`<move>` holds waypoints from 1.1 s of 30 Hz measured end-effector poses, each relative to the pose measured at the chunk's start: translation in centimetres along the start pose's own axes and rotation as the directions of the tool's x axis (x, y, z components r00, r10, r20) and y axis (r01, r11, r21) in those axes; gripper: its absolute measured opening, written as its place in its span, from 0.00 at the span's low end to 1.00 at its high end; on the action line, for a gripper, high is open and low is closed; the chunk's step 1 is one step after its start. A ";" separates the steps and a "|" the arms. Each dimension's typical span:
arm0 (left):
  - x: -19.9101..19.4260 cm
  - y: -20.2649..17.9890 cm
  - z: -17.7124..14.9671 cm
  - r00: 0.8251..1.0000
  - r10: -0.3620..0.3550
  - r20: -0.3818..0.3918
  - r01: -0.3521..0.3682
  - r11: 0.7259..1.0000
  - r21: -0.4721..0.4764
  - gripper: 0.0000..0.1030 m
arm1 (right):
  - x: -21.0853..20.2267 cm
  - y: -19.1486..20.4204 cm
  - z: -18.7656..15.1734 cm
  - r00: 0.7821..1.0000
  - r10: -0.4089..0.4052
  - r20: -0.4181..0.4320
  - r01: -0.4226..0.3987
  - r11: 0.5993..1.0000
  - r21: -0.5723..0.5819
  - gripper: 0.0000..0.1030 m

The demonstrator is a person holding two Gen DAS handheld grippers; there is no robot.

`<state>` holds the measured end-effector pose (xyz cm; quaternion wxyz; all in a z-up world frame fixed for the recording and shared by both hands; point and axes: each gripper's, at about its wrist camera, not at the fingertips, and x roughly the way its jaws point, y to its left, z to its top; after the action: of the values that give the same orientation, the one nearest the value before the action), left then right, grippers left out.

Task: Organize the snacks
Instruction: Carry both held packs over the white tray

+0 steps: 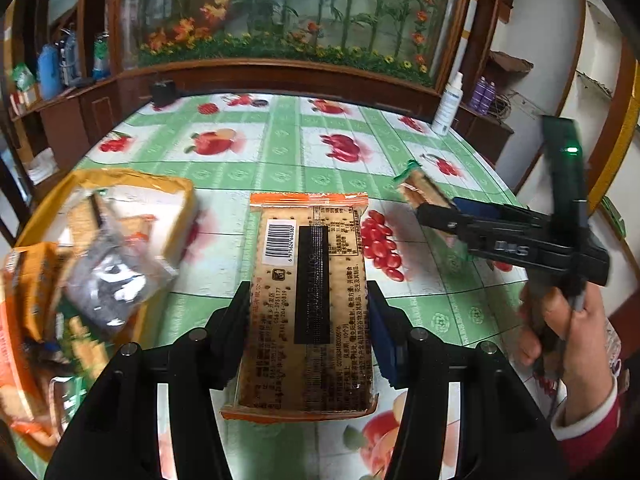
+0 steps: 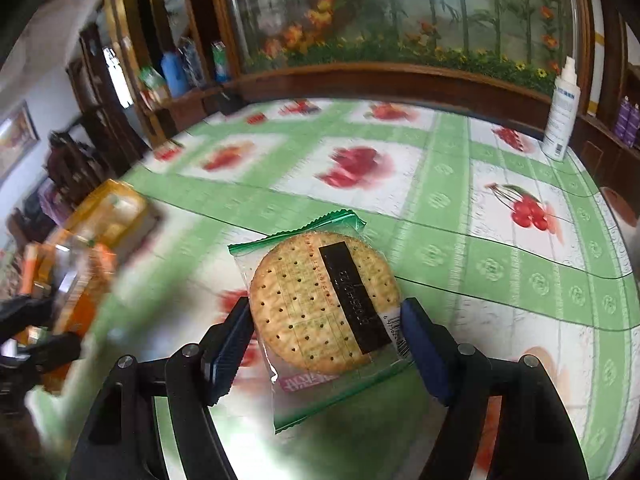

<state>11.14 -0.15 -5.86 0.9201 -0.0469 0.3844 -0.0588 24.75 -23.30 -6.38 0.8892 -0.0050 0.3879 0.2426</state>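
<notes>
Two snack packs were pinched at once: the left gripper clamped the long orange-edged cracker pack by its sides above the table, and the right gripper squeezed the green-edged round cracker pack, seen edge-on off to the right in the left wrist view. Just left of the left gripper sat the yellow box heaped with blurred snack packets, nothing lying between it and the held packs. Beyond stretched the green fruit-print tablecloth, a white spray bottle at its far right corner, then the dark wooden cabinet with the flower display behind glass.
</notes>
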 end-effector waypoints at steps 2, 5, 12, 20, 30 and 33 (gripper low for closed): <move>-0.8 0.6 -0.3 1.000 0.023 0.010 -0.023 1.000 -0.005 0.51 | -1.1 1.0 -0.1 0.999 0.038 0.031 -0.039 0.999 0.013 0.73; -1.8 1.3 -0.7 0.998 0.058 0.020 -0.057 0.998 -0.007 0.51 | -2.4 2.8 -0.3 0.994 0.094 0.063 -0.095 0.995 0.017 0.73; -3.8 3.6 -1.3 0.990 0.133 0.047 -0.131 0.991 -0.037 0.51 | -2.8 7.1 -0.6 0.980 0.189 0.067 -0.188 0.982 -0.012 0.73; -5.4 5.5 -2.0 0.976 0.205 0.072 -0.201 0.978 -0.054 0.51 | -2.7 11.0 -0.9 0.950 0.308 0.058 -0.307 0.951 -0.029 0.73; -6.9 7.4 -2.7 0.962 0.255 0.097 -0.246 0.964 -0.097 0.51 | -2.7 15.0 -1.1 0.921 0.388 0.036 -0.386 0.921 -0.058 0.73; -7.3 8.1 -2.8 0.958 0.267 0.101 -0.256 0.960 -0.110 0.51 | -2.8 15.8 -1.1 0.915 0.403 0.035 -0.400 0.914 -0.069 0.73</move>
<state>4.58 8.82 -3.77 0.9370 -0.0432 0.3360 0.0850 15.49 -10.77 -2.39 0.8289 0.0538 0.3517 0.4317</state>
